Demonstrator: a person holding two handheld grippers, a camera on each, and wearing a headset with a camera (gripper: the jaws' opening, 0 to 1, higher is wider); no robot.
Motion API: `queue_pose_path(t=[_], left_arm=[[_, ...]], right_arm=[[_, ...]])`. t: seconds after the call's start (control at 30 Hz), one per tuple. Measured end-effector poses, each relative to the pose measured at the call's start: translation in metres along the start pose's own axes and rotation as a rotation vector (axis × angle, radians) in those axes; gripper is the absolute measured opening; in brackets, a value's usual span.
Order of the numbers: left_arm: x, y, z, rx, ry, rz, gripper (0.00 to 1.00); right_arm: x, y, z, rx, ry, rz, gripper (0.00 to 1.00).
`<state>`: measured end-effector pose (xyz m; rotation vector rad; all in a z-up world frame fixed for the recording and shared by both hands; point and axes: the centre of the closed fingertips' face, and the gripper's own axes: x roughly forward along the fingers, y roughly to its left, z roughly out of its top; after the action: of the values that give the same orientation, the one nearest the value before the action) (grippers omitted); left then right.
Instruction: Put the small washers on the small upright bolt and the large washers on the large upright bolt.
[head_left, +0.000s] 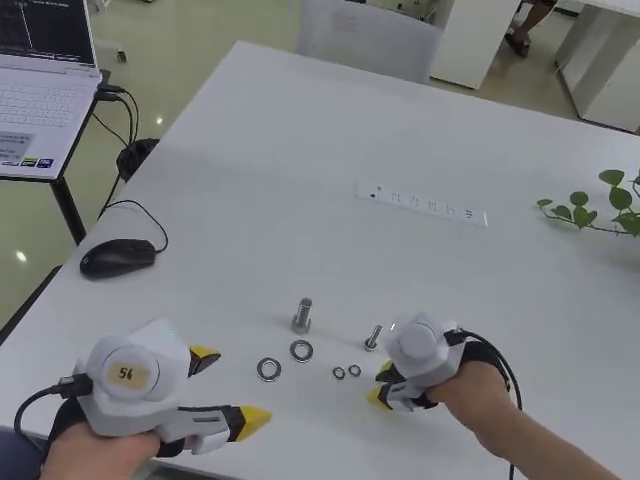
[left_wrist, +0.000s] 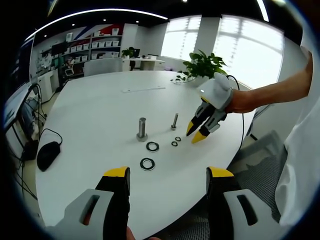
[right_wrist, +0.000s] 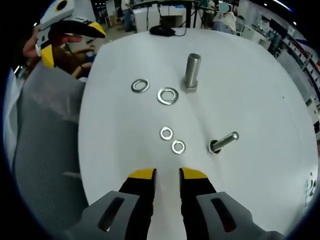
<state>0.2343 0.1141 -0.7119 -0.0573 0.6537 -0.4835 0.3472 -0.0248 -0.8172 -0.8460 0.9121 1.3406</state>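
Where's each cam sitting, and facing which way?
Head view: on the headset, looking down at the table; left gripper, right gripper, a forearm show.
Left gripper view: behind its open jaws, facing the large bolt and right gripper.
Right gripper view: behind its jaws, facing the small washers.
Shared: all show the large bolt.

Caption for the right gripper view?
Right gripper faces two small washers beside the small bolt; large washers, large bolt beyond.
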Motion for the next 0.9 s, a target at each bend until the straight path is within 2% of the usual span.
queue_pose_path(t=[0.13, 0.3, 0.47, 0.73, 0.9], left_arm=[[-0.001, 0.000, 0.000, -0.001, -0.002, 0.002, 0.61], [-0.003, 0.000, 0.001, -0.002, -0.006, 0.004, 0.61], [-0.003, 0.000, 0.001, -0.003, -0.004, 0.006, 0.61], [-0.002, 0.000, 0.000, -0.007, -0.004, 0.006, 0.61], [0.001, -0.001, 0.000, -0.007, -0.003, 0.000, 0.61]], right_arm=[[0.007, -0.006, 0.008, -0.010, -0.005, 0.000, 0.20], [0.012, -0.008, 0.013, -0.071, 0.014, 0.003, 0.20], [0.016, -0.013, 0.017, -0.062, 0.012, 0.012, 0.20], [0.017, -0.013, 0.018, -0.106, 0.009, 0.027, 0.20], [0.018, -0.015, 0.020, -0.087, -0.014, 0.024, 0.17]])
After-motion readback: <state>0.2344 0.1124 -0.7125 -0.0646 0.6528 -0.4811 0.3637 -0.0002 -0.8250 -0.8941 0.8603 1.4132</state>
